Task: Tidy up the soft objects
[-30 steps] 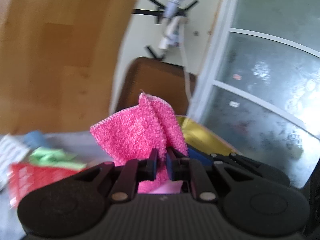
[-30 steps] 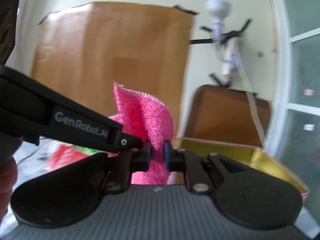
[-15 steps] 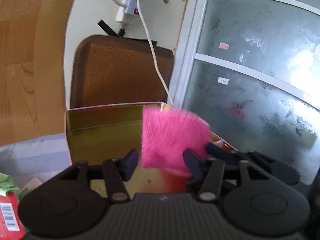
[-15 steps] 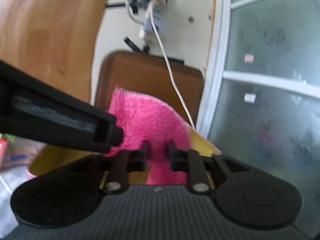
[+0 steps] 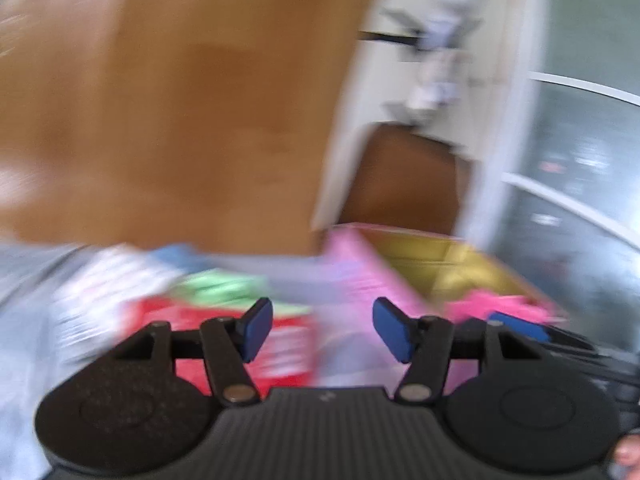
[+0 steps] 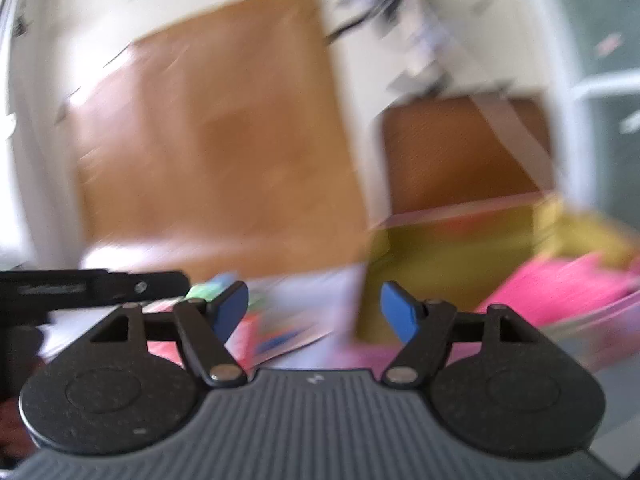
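lying in one gold box (image 6: 452,264), one pink cloth (image 6: 560,288); both grippers' jaws just spread, nothing between.

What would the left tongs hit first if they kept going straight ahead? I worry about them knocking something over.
Probably the pink outer wall of the box, which lies straight ahead between the open, empty left tongs. The picture is badly blurred, so depth is a guess; the red packet sits just left of that line.
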`<state>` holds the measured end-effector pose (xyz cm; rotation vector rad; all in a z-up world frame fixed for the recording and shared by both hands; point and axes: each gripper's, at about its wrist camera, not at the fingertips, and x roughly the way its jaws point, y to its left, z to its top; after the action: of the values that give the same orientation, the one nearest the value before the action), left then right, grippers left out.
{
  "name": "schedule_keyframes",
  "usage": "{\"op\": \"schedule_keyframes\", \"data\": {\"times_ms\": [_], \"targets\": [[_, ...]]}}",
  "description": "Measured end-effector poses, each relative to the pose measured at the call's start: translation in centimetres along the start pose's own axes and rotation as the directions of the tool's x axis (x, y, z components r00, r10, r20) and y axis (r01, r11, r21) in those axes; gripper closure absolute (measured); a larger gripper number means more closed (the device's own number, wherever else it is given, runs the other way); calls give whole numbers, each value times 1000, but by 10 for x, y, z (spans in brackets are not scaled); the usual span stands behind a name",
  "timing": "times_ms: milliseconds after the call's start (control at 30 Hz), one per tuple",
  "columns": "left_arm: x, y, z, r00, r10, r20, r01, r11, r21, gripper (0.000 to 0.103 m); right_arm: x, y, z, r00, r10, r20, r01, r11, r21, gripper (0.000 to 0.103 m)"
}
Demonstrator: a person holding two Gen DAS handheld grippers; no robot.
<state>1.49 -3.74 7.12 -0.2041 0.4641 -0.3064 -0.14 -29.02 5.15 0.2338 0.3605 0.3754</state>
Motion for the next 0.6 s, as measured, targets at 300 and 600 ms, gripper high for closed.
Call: {"op": "schedule_keyframes", "data": {"times_ms": [300,600], "targets": [[9,107,-16,986,95,-136,-119,976,-182,44,95,33,-23,973,1,-232,-4,1000,-10,28],[38,130,-31,984,-24,-177,-38,940,-338,69,110,31,-32,953,71,-295,-50,996,76,53]]}}
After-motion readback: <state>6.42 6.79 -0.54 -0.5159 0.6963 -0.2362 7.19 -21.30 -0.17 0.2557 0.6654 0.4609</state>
